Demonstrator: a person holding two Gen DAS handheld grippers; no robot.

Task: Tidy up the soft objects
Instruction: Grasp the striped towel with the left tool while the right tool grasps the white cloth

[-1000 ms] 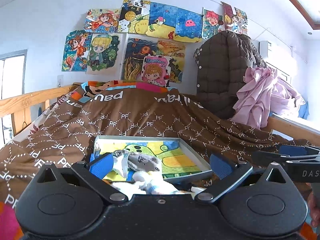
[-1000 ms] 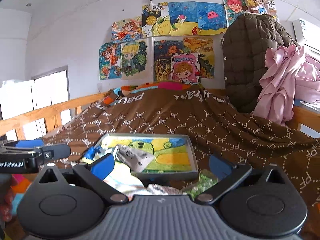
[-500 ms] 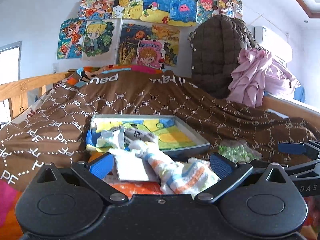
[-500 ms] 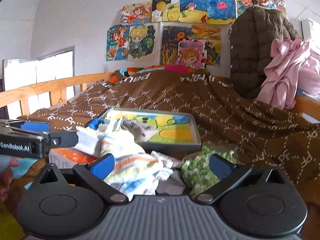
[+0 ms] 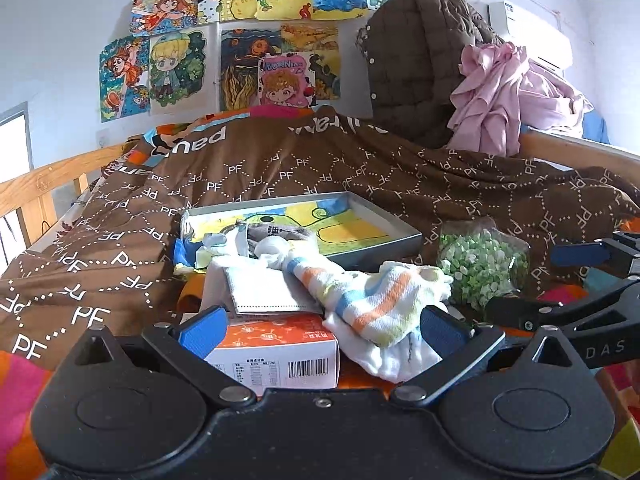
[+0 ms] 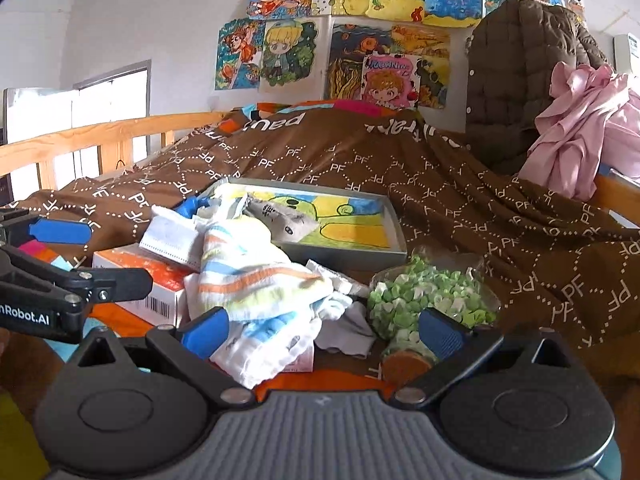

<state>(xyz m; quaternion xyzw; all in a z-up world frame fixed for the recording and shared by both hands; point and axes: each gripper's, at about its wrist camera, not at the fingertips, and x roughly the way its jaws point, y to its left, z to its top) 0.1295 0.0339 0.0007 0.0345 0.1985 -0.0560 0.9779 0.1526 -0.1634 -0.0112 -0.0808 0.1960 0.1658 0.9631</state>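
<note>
My left gripper (image 5: 320, 326) and right gripper (image 6: 322, 326) gape empty — the striped white towel (image 5: 376, 296) half hides the orange-topped carton (image 5: 276, 344) beneath.

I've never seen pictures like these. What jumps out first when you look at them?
Probably the wall of bright hand-drawn cartoon pictures above the bed, over a brown patterned quilt. Nearer the cameras lies a jumble: a striped towel draped over an orange and white box, a bag of green and white pieces to its right, and a shallow gray tray behind. The black frames with blue pads along the bottom are two hand-held grippers, jaws open.
</note>
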